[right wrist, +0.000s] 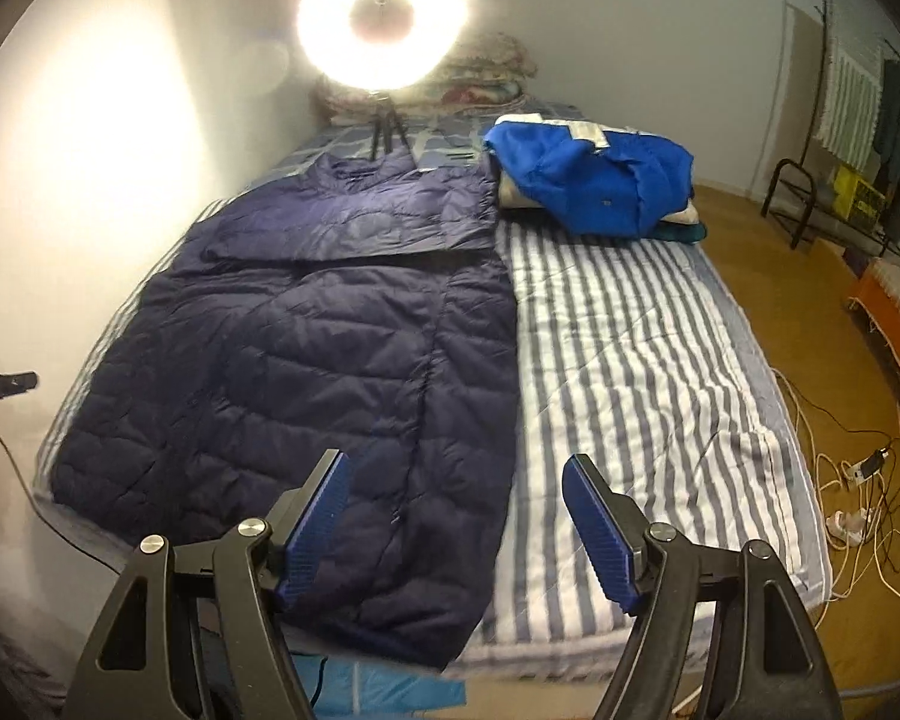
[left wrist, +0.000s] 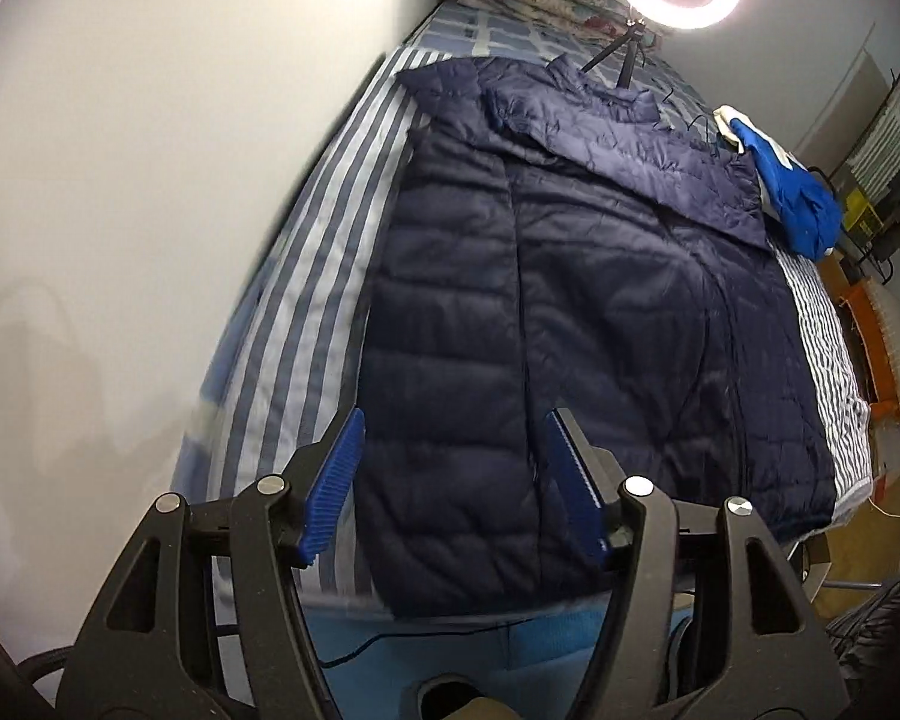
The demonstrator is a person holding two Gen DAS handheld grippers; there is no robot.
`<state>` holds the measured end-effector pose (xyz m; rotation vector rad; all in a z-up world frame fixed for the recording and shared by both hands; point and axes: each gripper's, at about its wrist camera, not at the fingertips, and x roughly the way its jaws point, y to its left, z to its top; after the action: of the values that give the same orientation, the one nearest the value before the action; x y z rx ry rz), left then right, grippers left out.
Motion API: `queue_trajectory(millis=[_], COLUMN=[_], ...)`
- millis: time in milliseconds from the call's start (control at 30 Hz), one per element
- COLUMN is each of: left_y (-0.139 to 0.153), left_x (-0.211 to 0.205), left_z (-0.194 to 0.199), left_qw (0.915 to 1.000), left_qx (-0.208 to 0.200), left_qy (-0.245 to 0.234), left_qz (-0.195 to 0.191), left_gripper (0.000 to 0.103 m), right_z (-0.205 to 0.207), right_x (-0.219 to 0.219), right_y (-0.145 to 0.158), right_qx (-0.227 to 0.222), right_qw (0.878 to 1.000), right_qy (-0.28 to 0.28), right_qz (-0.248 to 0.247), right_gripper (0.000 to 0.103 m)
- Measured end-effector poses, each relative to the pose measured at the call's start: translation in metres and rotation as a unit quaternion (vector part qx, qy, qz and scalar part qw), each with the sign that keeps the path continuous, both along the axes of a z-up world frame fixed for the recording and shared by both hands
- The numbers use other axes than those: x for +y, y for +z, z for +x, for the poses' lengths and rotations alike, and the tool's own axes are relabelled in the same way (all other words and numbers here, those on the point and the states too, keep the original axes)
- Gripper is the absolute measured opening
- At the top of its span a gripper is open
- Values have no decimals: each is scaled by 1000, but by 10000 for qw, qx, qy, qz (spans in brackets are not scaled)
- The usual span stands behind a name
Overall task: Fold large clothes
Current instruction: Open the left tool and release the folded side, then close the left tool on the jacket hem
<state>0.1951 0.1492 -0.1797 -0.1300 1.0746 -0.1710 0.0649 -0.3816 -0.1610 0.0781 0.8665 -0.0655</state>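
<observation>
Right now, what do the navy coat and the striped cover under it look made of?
Navy coat: looks like thin synthetic shell, nylon or polyester, slightly shiny, padded, given its puffy stitched panels. Striped cover: matte quilted woven cloth, possibly cotton; stitch lines cross its blue and white stripes.

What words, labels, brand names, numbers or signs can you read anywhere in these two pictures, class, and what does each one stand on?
None can be read.
Yellow box on the rack by the far wall: dark markings, too small and blurred to read.
Navy puffer coat, blue garment, striped bed cover: no lettering shows.
</observation>
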Motion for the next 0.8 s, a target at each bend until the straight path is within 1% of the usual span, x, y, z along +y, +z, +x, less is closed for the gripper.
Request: queue_trajectory(millis=[33,67,100,133,200,267,333,367,433,467,500,533,600,700,800], left_y=[-6,-14,-19,-23,-26,-25,-23,-25,-30,-34,-37,-43,-54,-70,-82], left_x=[3,5,7,9,13,17,19,20,21,20,21,22,25,29,35], left_z=[-3,-7,-9,-11,-16,-20,-22,-22,-20,-19,-19,-17,-12,-3,4], left_qw=[10000,9998,9995,9992,9988,9986,9984,9983,9979,9977,9977,9973,9960,9939,9907], left_qx=[89,208,305,389,446,460,476,495,576,605,615,656,806,997,1152], left_qy=[18,26,35,62,111,175,254,288,295,295,295,308,312,383,376], left_qz=[-17,-50,-69,-79,-164,-204,-177,-134,-72,-49,-54,-98,-203,-281,-617], left_gripper=[64,64,64,64,64,64,64,64,64,64,64,64,64,64,64], right_z=[-7,-13,-17,-22,-28,-27,-22,-20,-10,-7,1,6,13,23,30], right_x=[5,9,13,15,15,8,-3,-7,-22,-27,-35,-39,-45,-50,-54], right_y=[11,19,24,27,26,16,3,-2,-22,-28,-38,-45,-56,-67,-79], right_qx=[-96,-247,-373,-484,-567,-409,-244,-176,129,246,469,606,829,1018,1223], right_qw=[9998,9994,9988,9979,9968,9976,9982,9984,9986,9982,9963,9942,9900,9883,9854], right_qy=[140,258,317,341,414,497,545,536,412,372,336,345,361,366,459], right_qz=[78,41,-100,-252,-384,-254,5,82,309,396,635,816,1086,1072,1095], right_gripper=[76,78,84,86,87,87,86,86,85,83,78,74,73,73,73])
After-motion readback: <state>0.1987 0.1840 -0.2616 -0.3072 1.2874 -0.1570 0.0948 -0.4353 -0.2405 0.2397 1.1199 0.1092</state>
